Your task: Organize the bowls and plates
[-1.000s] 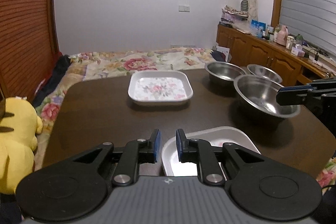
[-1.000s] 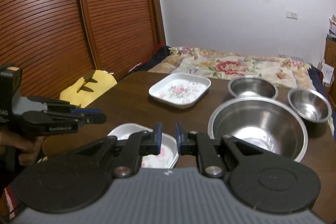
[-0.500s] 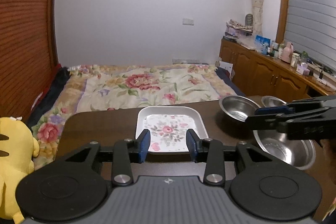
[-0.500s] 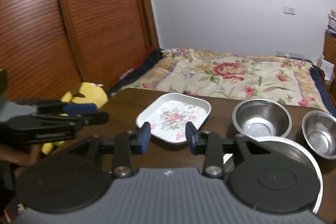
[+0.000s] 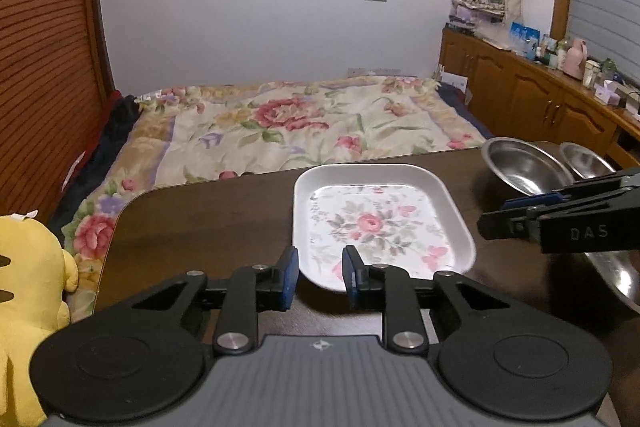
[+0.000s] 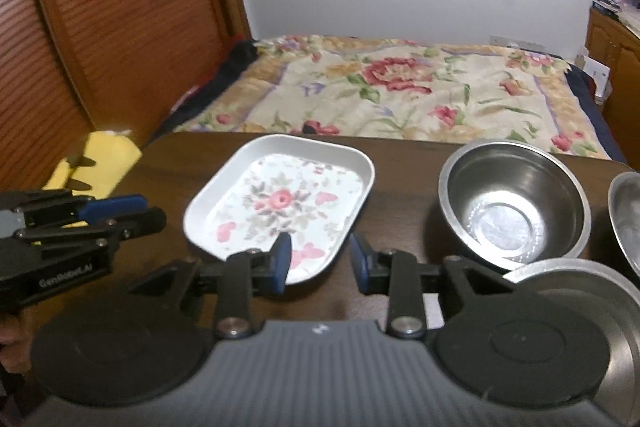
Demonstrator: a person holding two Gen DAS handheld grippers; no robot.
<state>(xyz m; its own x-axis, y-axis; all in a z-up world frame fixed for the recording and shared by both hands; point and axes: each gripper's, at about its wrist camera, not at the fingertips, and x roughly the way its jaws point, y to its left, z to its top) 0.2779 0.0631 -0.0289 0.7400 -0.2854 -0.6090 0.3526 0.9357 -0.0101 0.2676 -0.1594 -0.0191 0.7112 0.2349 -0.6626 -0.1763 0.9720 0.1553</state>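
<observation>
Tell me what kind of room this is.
Most likely a bedroom at home. A bed with a floral quilt lies just past the table, a wooden cabinet crowded with bottles lines the wall, and a yellow plush toy sits beside the table.

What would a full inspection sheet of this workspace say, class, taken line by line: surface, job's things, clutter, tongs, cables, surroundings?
Surface: dark wooden table, bare at its left part.
Job's things: white floral plate lying flat; steel bowl upright to its right; a second steel bowl at the frame edge; a large steel bowl nearest, partly hidden.
Clutter: nothing seen on the table.
Tongs: left tongs and right tongs both closing, nothing between the pads, at the plate's near rim.
Cables: nothing seen.
Surroundings: floral bedspread, yellow plush toy, wooden cabinets, slatted wooden doors.
</observation>
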